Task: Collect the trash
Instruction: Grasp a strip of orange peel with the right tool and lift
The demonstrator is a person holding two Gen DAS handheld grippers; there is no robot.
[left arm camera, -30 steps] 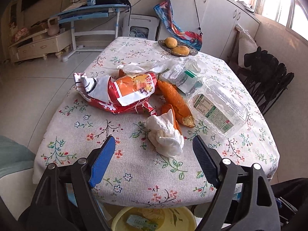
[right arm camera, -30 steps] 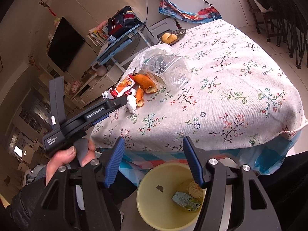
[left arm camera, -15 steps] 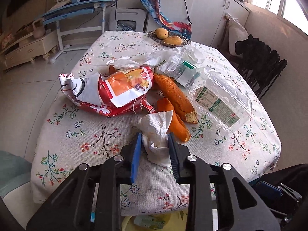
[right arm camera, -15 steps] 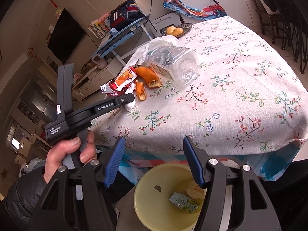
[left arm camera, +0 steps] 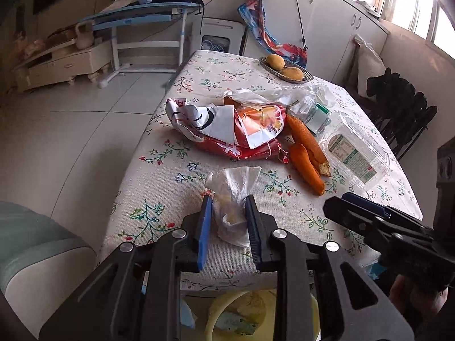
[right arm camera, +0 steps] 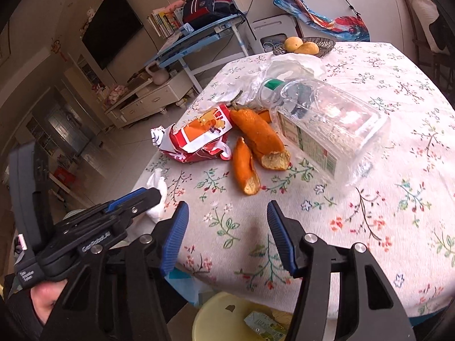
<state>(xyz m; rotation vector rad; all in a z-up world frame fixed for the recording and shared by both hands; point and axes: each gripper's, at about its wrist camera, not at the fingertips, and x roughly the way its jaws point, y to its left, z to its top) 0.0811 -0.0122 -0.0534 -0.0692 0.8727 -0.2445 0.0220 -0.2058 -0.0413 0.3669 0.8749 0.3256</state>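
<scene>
A flowered table [left arm camera: 159, 199] is covered with trash; below its near edge a yellow bin [right arm camera: 227, 318] is seen with a small carton and scraps inside. A clear plastic bottle [right arm camera: 332, 125] is laid on its side, its green cap pointed to the far left. A basket [left arm camera: 287, 69] at the far end is filled with two yellow fruits. A crumpled tissue [left arm camera: 231, 196] near the edge is clamped upright in the left gripper [left arm camera: 229, 227], just closed on it. The right gripper [right arm camera: 226, 236] is held apart over bare cloth, slightly narrowed.
</scene>
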